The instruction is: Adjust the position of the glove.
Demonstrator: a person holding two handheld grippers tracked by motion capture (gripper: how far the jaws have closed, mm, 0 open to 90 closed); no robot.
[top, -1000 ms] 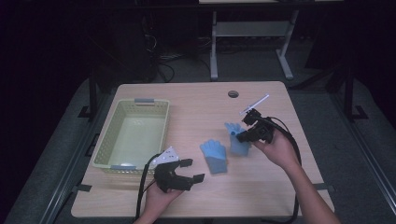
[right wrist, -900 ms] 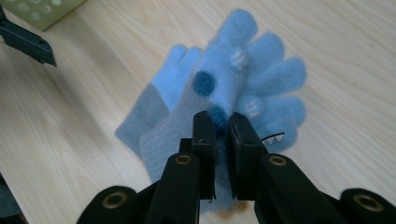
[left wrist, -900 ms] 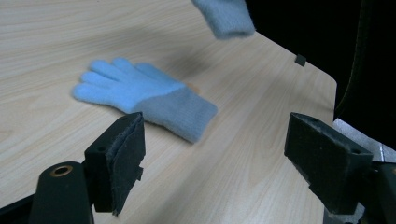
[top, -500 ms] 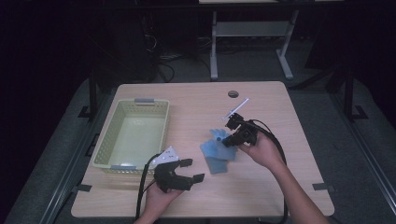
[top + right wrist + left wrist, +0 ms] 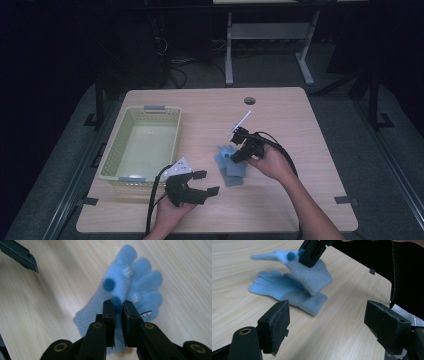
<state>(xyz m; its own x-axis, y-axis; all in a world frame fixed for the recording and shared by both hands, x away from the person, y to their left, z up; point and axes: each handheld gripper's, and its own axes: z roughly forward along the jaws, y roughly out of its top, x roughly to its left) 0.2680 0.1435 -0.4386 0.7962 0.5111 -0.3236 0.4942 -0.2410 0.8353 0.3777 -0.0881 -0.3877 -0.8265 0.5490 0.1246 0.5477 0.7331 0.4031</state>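
Note:
Two light blue knit gloves are at the middle of the wooden table (image 5: 300, 125). One glove (image 5: 284, 291) lies flat, fingers spread. My right gripper (image 5: 118, 303) is shut on the other glove (image 5: 117, 275), which has dark blue dots, and holds it tilted just above the flat one. From above, the right gripper (image 5: 239, 152) sits over the glove pair (image 5: 231, 167). My left gripper (image 5: 197, 187) rests near the front edge, open and empty, its jaws pointing at the gloves. In the left gripper view the held glove (image 5: 314, 277) hangs from the right gripper's jaws.
A pale green plastic basket (image 5: 142, 142) stands at the table's left side with nothing in it. A round cable hole (image 5: 249, 100) is near the far edge. Bare wood lies to the right and in front of the gloves. Table legs and cables are in the dark behind.
My right gripper has carried its glove leftward and down, from the table's right part to just over the lying glove. The left gripper has stayed in place.

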